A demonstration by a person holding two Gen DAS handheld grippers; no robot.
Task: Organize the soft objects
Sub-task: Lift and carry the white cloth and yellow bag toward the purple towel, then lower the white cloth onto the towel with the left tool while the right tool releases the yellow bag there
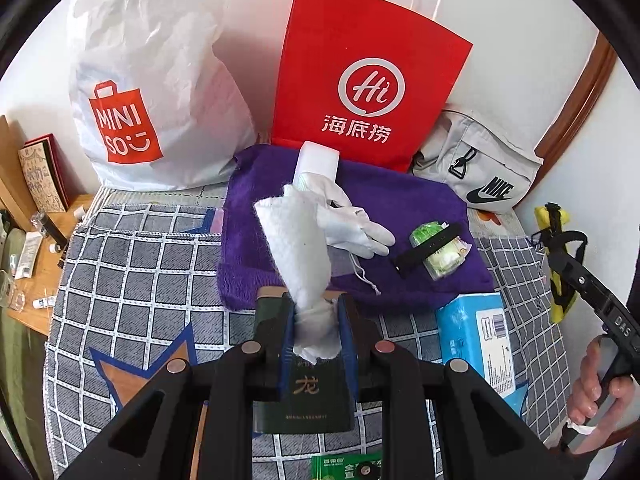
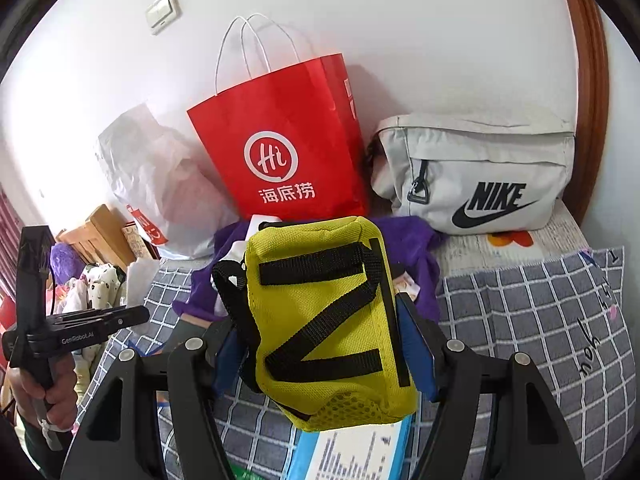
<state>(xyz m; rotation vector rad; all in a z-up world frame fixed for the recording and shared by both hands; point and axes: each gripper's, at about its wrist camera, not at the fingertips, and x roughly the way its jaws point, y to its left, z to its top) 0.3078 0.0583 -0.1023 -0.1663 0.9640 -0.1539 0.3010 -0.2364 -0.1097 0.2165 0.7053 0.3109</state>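
Note:
My left gripper (image 1: 314, 320) is shut on a white cloth (image 1: 296, 240) that stands up from its jaws above a purple towel (image 1: 400, 204). On the towel lie a white glove (image 1: 356, 228), a white box (image 1: 318, 158) and a green packet with a black strap (image 1: 436, 250). My right gripper (image 2: 324, 344) is shut on a yellow pouch with black straps (image 2: 324, 320) and holds it above the bed. The pouch also shows at the right edge of the left wrist view (image 1: 560, 280).
A red paper bag (image 1: 368, 92), a white Miniso bag (image 1: 148, 92) and a grey Nike bag (image 2: 480, 176) stand against the wall. A blue tissue pack (image 1: 476, 340) and a dark green booklet (image 1: 304, 400) lie on the checked blanket (image 1: 140, 280). A wooden table (image 1: 44, 280) stands at left.

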